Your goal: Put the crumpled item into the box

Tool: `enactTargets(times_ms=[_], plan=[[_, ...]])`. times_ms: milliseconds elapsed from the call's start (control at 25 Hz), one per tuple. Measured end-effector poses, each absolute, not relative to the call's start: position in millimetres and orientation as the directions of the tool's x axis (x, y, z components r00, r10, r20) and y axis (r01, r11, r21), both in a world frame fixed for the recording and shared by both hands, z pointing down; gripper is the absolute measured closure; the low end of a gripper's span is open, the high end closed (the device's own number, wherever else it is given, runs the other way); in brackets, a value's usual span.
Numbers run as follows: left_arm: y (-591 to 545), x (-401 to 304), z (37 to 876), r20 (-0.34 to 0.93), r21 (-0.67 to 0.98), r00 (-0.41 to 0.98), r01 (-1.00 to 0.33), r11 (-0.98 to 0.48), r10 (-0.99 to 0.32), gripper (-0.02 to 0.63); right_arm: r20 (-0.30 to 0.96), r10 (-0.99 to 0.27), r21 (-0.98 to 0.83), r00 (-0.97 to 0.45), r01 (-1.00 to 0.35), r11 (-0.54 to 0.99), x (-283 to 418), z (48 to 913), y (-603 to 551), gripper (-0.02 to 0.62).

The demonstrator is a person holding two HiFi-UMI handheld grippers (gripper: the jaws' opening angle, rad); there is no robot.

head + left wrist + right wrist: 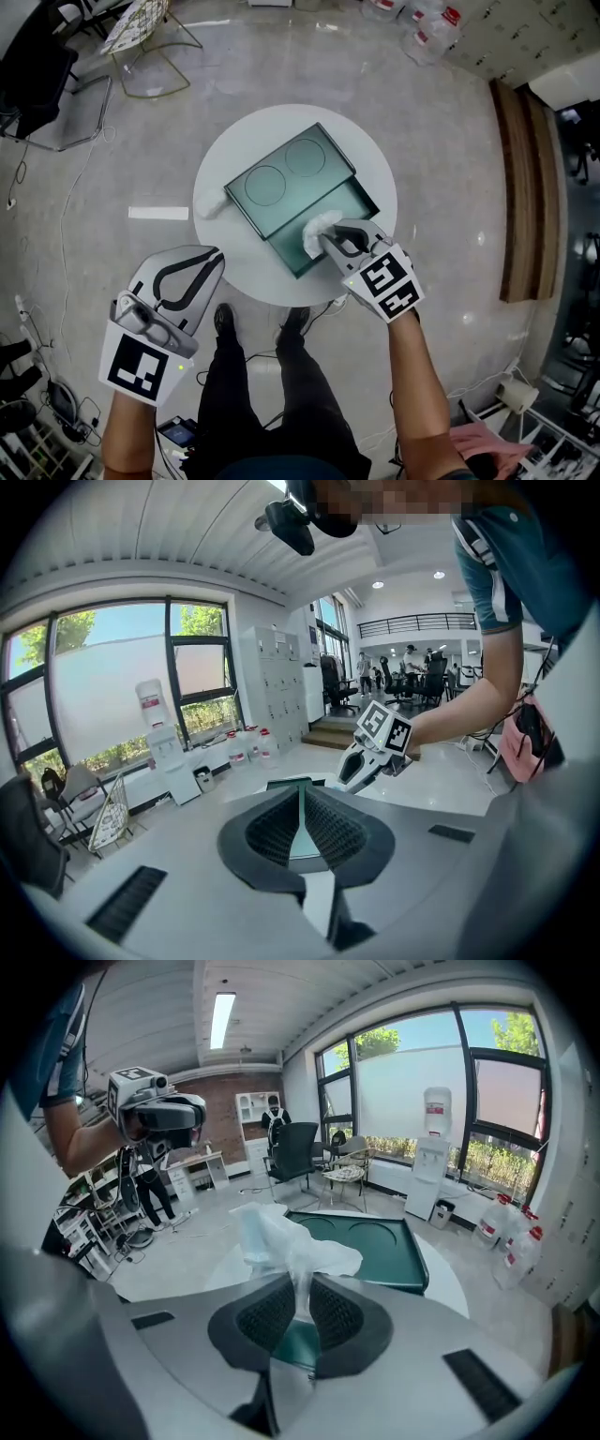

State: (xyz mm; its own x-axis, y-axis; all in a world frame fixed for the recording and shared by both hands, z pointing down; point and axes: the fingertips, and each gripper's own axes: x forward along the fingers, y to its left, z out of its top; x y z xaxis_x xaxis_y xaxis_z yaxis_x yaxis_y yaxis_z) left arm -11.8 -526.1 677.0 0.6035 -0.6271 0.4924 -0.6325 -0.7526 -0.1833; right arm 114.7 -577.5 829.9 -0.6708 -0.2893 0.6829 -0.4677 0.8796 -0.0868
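A dark green box (333,232) lies open on the round white table (375,169), its lid (281,178) pushed aside at the back left. My right gripper (330,241) is shut on a crumpled white tissue (317,231) and holds it over the box's open tray. In the right gripper view the crumpled tissue (281,1241) sticks up from between the jaws, with the lid (380,1246) beyond. A second crumpled white item (210,203) lies at the table's left edge. My left gripper (192,272) hangs shut and empty off the table's near left side.
The small table stands on a glossy grey floor. A wire chair (141,37) and dark chairs (37,84) stand at the far left, water bottles (427,28) at the far right. A wooden step (520,187) runs along the right. Cables lie near my feet.
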Motion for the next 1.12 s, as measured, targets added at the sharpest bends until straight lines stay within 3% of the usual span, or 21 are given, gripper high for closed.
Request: enactTargets(times_ms=[840, 1120], plan=[[-539.7, -19.9, 696.7, 0.498, -0.164, 0.608, -0.634, -0.755, -0.618, 0.571, 0.763, -0.176, -0.144, -0.622, -0.429, 0.892, 108.1, 893.8, -572.3, 0.534], [-534.1, -22.0, 675.6, 0.484, -0.178, 0.611, -0.632, -0.754, -0.626, 0.571, 0.765, -0.19, -0.123, -0.616, -0.429, 0.895, 105.0, 872.1, -565.9, 0.485]])
